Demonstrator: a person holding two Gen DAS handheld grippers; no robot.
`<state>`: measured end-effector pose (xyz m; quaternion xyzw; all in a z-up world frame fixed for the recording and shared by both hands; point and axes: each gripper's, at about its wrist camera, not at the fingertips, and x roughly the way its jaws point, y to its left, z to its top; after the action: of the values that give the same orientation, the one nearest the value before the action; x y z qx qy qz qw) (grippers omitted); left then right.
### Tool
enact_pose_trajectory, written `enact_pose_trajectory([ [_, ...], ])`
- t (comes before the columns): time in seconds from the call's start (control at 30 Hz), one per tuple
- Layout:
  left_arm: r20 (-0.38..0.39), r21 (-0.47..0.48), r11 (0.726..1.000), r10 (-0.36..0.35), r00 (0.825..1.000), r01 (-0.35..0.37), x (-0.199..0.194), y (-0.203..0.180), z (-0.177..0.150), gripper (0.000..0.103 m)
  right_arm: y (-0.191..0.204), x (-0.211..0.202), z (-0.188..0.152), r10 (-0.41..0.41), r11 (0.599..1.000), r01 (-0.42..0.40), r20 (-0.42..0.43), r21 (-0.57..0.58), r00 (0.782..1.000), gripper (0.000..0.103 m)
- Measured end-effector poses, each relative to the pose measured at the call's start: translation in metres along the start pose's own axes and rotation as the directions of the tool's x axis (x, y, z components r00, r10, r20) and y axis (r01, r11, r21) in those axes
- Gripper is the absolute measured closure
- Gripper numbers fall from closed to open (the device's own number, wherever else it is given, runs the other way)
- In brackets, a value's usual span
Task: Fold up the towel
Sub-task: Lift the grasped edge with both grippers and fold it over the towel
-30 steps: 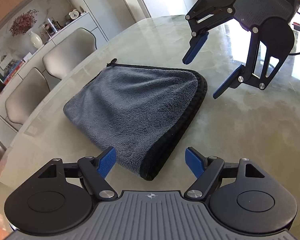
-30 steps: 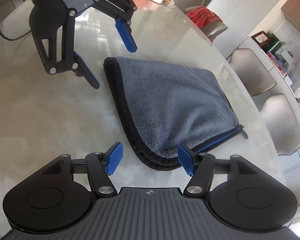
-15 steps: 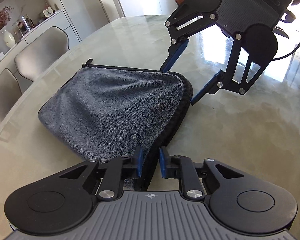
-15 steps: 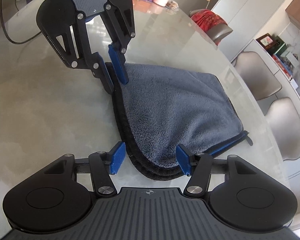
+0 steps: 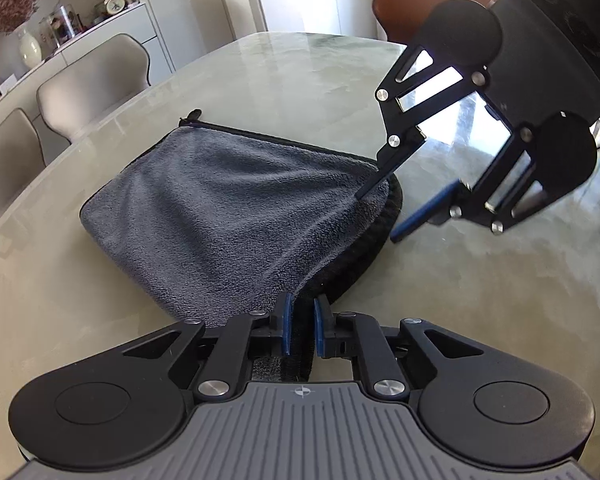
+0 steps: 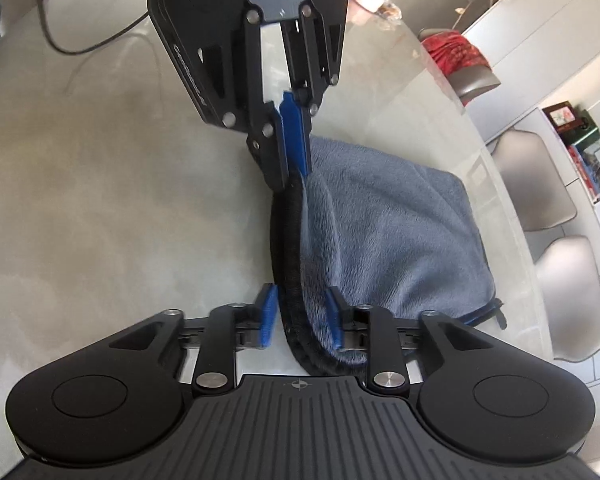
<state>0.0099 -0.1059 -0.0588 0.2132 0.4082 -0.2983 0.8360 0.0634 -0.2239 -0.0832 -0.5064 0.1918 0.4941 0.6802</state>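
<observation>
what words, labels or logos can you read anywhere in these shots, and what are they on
No text reads clearly.
Raised lettering runs along the side plate of the left gripper in the right wrist view: too blurred to read.
A small round cross emblem, no letters, sits on the right gripper body.
The towel shows no label.

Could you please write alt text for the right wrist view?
The right gripper, closing, straddles the black-edged fold of a grey towel on a marble table. Opposite, the left gripper pinches the same edge at its far end.
</observation>
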Motion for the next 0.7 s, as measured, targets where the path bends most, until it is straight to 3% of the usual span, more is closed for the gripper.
enact_pose_trajectory([
  [0.13, 0.012, -0.061, 0.998, 0.020, 1.000, -0.020, 0.001, 0.012, 0.004, 0.096, -0.003, 0.005, 0.003, 0.013, 0.999, -0.013, 0.006, 0.038, 1.000, 0.070],
  [0.27, 0.032, -0.092, 0.996, 0.016, 0.999, -0.013, -0.002, 0.021, 0.006, 0.096, -0.013, 0.009, 0.003, 0.049, 0.986, -0.051, 0.016, 0.157, 0.999, 0.071],
  [0.4, 0.039, -0.012, 1.000, -0.020, 0.999, 0.021, -0.011, 0.012, 0.007, 0.094, -0.024, 0.012, 0.004, 0.095, 0.966, -0.090, -0.011, 0.243, 0.995, 0.091],
  [0.57, 0.025, 0.091, 0.995, -0.037, 0.999, 0.035, -0.018, -0.004, 0.001, 0.090, -0.032, 0.005, 0.007, 0.105, 0.946, -0.098, -0.007, 0.309, 0.994, 0.091],
  [0.7, 0.034, 0.125, 0.992, -0.035, 0.999, 0.030, -0.023, -0.013, 0.002, 0.079, -0.048, 0.001, 0.005, 0.112, 0.910, -0.109, 0.016, 0.400, 0.994, 0.092],
])
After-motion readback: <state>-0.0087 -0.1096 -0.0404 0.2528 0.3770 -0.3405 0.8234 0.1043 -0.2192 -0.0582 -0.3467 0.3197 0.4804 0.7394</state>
